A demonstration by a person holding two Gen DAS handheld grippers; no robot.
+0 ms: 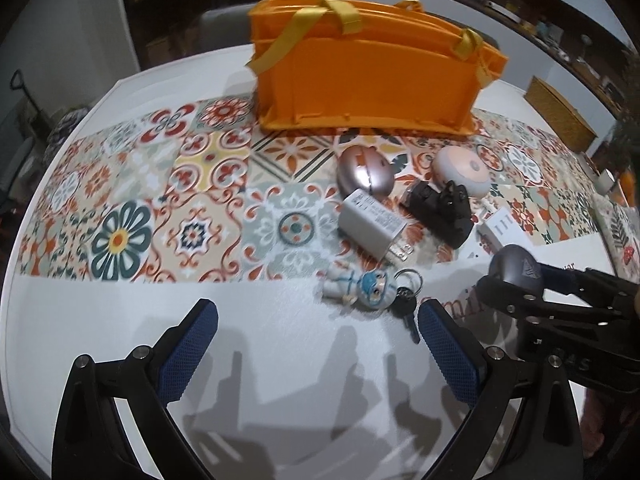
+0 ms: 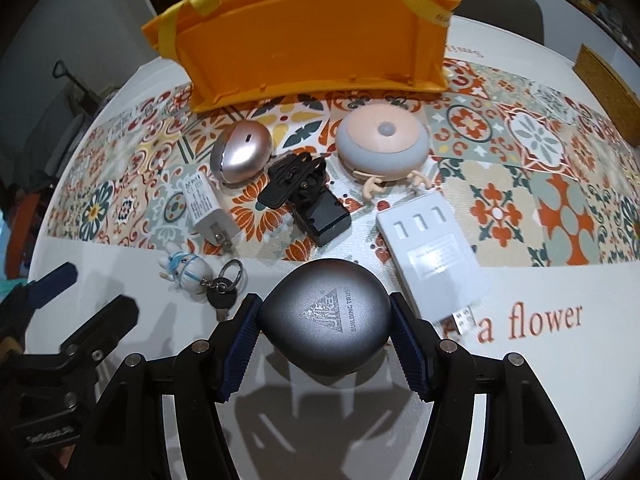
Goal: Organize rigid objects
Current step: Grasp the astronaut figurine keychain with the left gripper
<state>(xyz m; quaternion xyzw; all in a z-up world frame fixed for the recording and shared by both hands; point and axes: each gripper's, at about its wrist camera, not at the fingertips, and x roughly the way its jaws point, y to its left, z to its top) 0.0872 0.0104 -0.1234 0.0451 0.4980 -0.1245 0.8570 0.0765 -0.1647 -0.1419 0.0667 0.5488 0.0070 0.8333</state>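
My right gripper (image 2: 325, 332) is shut on a grey rounded case (image 2: 326, 318) with a triangle logo, held above the white table; it also shows in the left wrist view (image 1: 516, 266). My left gripper (image 1: 318, 344) is open and empty, just in front of a doll keychain (image 1: 364, 286). On the patterned runner lie a white charger (image 1: 372, 224), a rose-gold egg-shaped case (image 1: 362, 172), a black clip (image 1: 438, 204), a pink round lamp (image 1: 460, 172) and a white USB hub (image 2: 434, 256). An orange basket (image 1: 360, 76) stands behind them.
The tiled runner (image 1: 168, 196) crosses the white table (image 1: 280, 360). A cork-coloured box (image 1: 560, 116) sits at the far right edge. Dark shelves line the back wall.
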